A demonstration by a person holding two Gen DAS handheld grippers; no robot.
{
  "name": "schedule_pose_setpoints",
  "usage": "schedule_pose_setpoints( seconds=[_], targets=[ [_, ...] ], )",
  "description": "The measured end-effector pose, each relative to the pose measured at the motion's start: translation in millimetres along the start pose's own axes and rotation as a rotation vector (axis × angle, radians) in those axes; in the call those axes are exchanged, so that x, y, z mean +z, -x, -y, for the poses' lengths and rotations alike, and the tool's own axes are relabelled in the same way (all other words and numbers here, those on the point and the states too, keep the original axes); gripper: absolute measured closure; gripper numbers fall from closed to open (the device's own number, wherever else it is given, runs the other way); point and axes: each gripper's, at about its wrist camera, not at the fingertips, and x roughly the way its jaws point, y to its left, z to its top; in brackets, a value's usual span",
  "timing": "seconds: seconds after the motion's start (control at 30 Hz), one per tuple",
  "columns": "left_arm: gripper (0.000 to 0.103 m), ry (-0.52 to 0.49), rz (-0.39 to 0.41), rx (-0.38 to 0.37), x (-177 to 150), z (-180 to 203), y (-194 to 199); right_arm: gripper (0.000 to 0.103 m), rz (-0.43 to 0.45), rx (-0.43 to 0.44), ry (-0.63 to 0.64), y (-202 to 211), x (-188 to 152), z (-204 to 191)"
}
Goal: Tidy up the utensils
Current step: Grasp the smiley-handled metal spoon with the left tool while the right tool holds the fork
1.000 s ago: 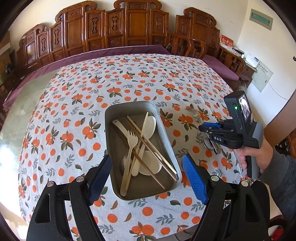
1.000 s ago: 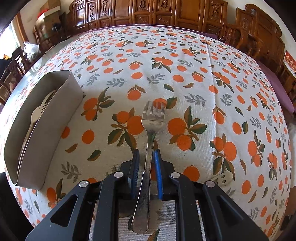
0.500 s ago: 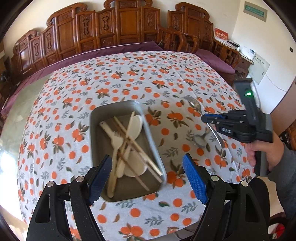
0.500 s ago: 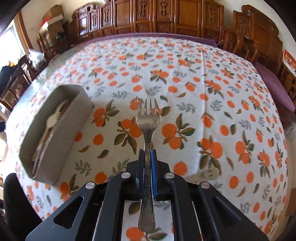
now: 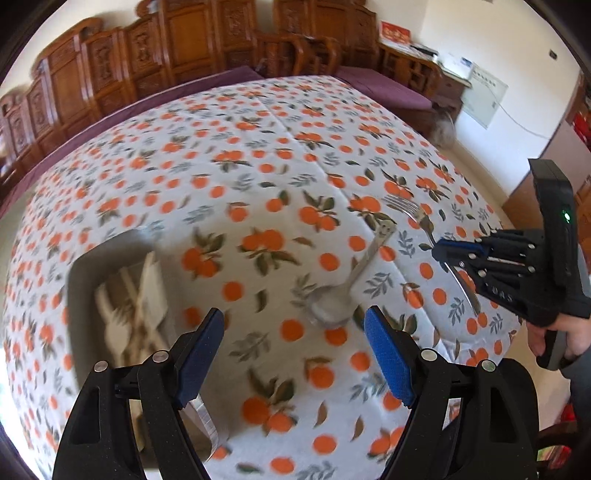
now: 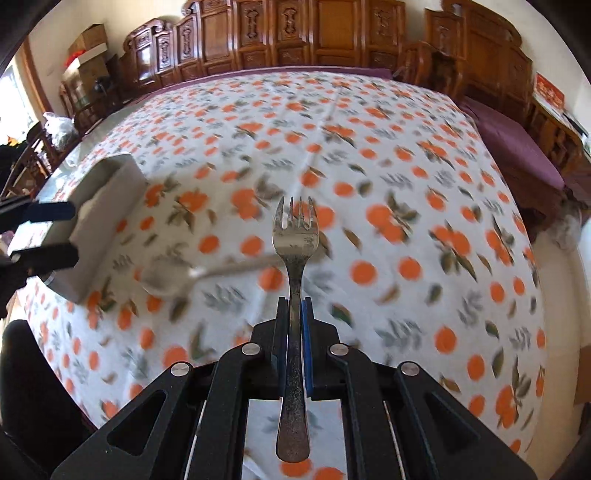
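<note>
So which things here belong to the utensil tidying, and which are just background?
Job: metal fork in the right claw; metal spoon on the tablecloth; grey tray of pale utensils; open left claw.
Background: carved wooden chairs; cardboard boxes.

I held a tarnished metal fork (image 6: pixel 295 243) by its handle, tines pointing away from me, lifted clear of the table. A metal spoon (image 5: pixel 334 302) lay flat on the cloth toward the near edge, bowl nearest me and handle angled away to the right. Left of it, by the table's left edge, sat the grey tray (image 5: pixel 83 280) with pale utensils (image 5: pixel 129 310) piled inside.
</note>
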Motion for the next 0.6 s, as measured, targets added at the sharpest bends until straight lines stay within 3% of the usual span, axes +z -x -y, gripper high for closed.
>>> schedule_pose_setpoints(
  seconds=[0.33,0.43,0.5,0.6],
  targets=[
    [0.043,-0.132,-0.090,-0.021,28.4,35.0,-53.6,0.095,-0.008,-0.016,-0.051,-7.0,-22.7,24.1],
    [0.052,-0.150,-0.129,-0.055,31.2,41.4,-68.2,0.095,-0.017,-0.025,-0.036,-12.1,-26.7,22.3],
    [0.065,-0.148,-0.150,-0.076,31.9,44.0,-75.7,0.095,-0.016,-0.029,-0.028,-12.1,-27.0,21.4],
    [0.076,-0.158,-0.166,-0.077,32.6,47.8,-83.7,0.095,-0.012,-0.019,-0.038,-12.1,-27.5,22.8]
  ],
)
